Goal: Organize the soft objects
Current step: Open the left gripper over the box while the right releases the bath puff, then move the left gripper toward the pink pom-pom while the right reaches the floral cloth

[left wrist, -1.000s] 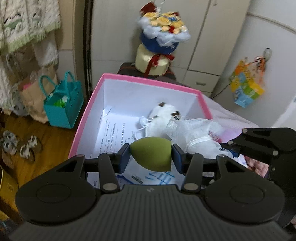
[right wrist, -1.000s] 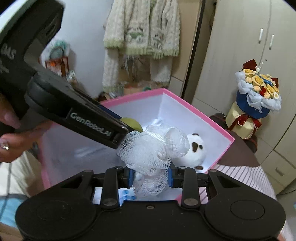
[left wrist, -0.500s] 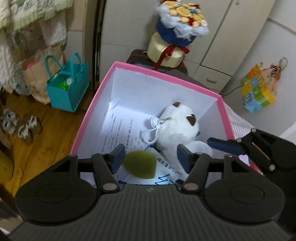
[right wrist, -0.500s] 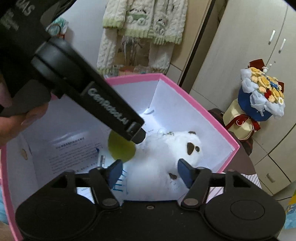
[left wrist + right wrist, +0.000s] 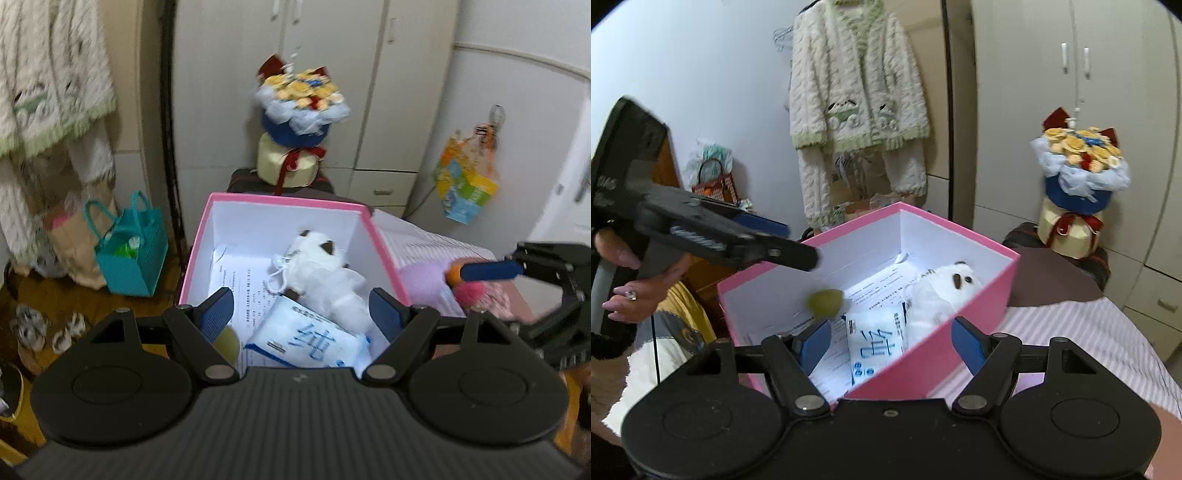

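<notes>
Pink box (image 5: 384, 243) holds one white plush toy (image 5: 321, 269), one green sponge (image 5: 825, 302), one wipes packet (image 5: 310, 338) and printed papers (image 5: 236, 280). Left gripper (image 5: 301, 310) and right gripper (image 5: 890, 341) both hang released, empty, above it. Striped cloth (image 5: 1089, 332) covers the surface; one flower bouquet (image 5: 301, 99) stands before white cupboards (image 5: 332, 74).

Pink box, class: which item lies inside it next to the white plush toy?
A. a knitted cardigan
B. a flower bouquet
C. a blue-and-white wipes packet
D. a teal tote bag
C: the blue-and-white wipes packet lies on the papers inside the pink box, right beside the white plush toy.
</notes>
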`<state>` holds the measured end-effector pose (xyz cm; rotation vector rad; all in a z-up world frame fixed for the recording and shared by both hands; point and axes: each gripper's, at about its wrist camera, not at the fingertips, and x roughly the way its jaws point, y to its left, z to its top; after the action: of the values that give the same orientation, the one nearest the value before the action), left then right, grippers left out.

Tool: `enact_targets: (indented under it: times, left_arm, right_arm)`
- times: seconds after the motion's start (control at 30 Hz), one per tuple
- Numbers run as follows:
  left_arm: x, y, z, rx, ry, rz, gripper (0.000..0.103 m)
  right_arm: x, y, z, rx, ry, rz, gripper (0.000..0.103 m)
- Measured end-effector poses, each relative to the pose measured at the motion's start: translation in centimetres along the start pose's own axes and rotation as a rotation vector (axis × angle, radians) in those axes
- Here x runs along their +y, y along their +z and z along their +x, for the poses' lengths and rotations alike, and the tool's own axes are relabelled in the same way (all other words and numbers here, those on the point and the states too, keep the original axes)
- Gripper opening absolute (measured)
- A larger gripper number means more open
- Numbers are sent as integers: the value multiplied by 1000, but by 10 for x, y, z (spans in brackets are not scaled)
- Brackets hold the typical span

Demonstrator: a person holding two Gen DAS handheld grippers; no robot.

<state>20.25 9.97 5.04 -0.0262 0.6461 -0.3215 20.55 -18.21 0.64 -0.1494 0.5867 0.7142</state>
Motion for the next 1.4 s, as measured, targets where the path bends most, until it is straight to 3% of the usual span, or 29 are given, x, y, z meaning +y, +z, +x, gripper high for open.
enact_targets:
  times: [0.33, 0.63, 0.87, 1.4]
  left_arm:
    - [-41, -18, -59, -60, -75, 146, 80]
    - [-92, -44, -71, -38, -189, 248, 80]
    - [-131, -59, -56, 0, -250, 264, 80]
    - [-183, -60, 38, 117, -267, 212, 77]
  right_arm:
    - [2, -29, -73, -33, -106, 48, 77]
    - [-13, -71, -125, -29, -233, 91, 77]
    - [-34, -96, -142, -7, -273, 102, 78]
    - [-101, -134, -97, 32, -353, 77, 78]
